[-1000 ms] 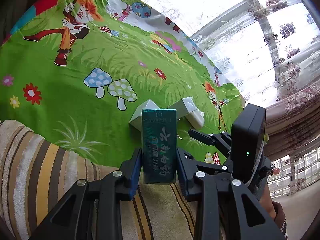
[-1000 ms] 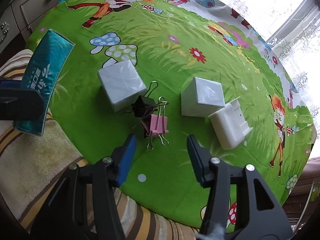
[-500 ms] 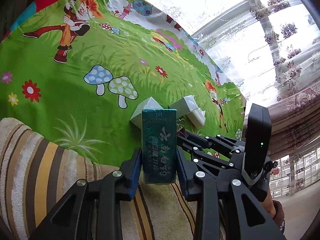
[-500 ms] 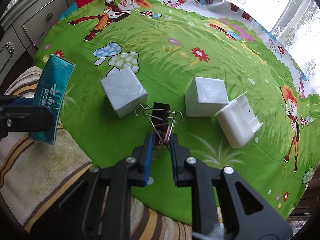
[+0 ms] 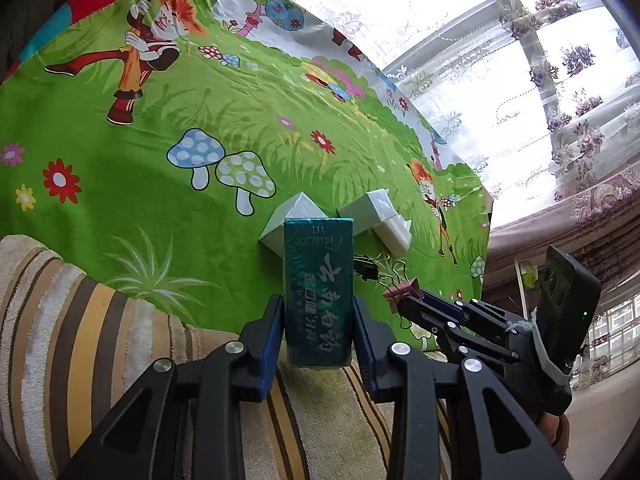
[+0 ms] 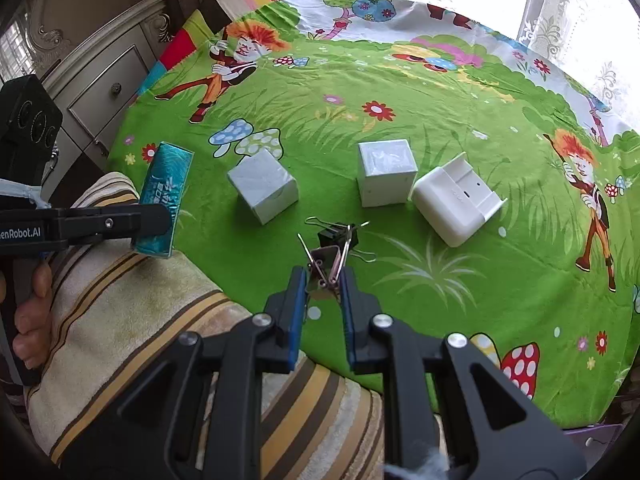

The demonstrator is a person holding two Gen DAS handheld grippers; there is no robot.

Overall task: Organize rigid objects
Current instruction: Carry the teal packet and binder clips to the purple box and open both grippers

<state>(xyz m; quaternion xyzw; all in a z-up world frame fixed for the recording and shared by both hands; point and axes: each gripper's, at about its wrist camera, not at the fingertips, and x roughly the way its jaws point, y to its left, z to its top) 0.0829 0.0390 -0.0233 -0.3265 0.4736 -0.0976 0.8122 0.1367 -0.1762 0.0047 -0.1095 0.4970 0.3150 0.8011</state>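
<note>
Right gripper squeezed tight on pink clip, clip lifted a bit above green cloth. Black clip just behind pink one, lying on cloth. Left gripper squeezed tight on teal box, box standing up over striped towel. Farther out on cloth: two white cubes, well apart. White plastic case touching right cube.

Both claws are black plastic frames with silver screw heads and blue pads on their fingers. The left claw bears white "enRobot.AI" lettering. Behind the right claw sits a black box with a green light.
</note>
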